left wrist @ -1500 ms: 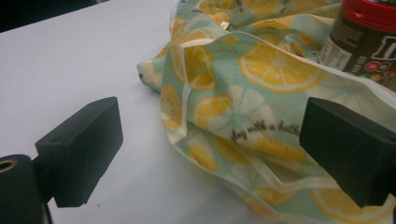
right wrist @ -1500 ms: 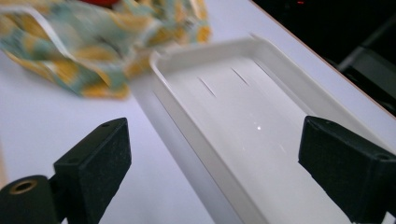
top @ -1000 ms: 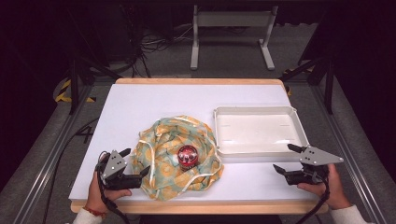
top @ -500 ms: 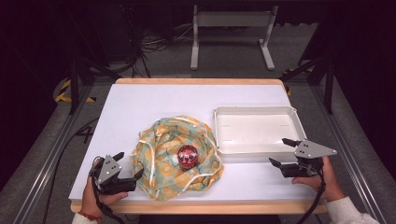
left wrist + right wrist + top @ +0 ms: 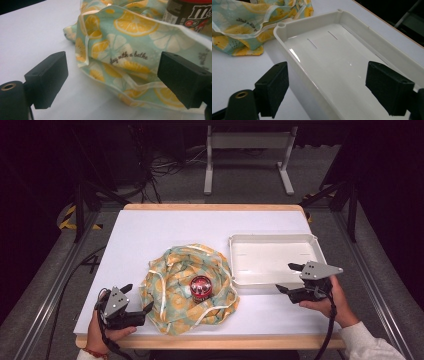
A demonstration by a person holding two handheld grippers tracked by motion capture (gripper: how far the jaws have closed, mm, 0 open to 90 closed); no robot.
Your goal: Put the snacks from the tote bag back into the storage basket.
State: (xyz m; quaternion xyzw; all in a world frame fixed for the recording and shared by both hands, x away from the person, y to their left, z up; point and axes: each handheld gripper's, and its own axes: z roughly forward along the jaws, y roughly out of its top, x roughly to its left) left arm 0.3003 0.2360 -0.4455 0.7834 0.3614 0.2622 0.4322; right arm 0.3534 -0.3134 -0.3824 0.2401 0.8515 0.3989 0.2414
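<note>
The right claw [image 5: 289, 278] has just been closing its jaws, yet they stand apart, one on each side of the near wall of the white tray [image 5: 287, 32], and nothing is pressed between them. The left claw [image 5: 138, 299] is also apart and empty, just beside the near-left edge of the lemon-print cloth bag [image 5: 187, 287]. The bag lies on the worktop [image 5: 150, 235], left of the tray and touching its left wall, and a red-lidded jar [image 5: 201, 286] stands in the bag's middle. I think the step is to steady the tray. It is better to seat the pads fully over the wall before squeezing, because the smooth plastic could slip.
</note>
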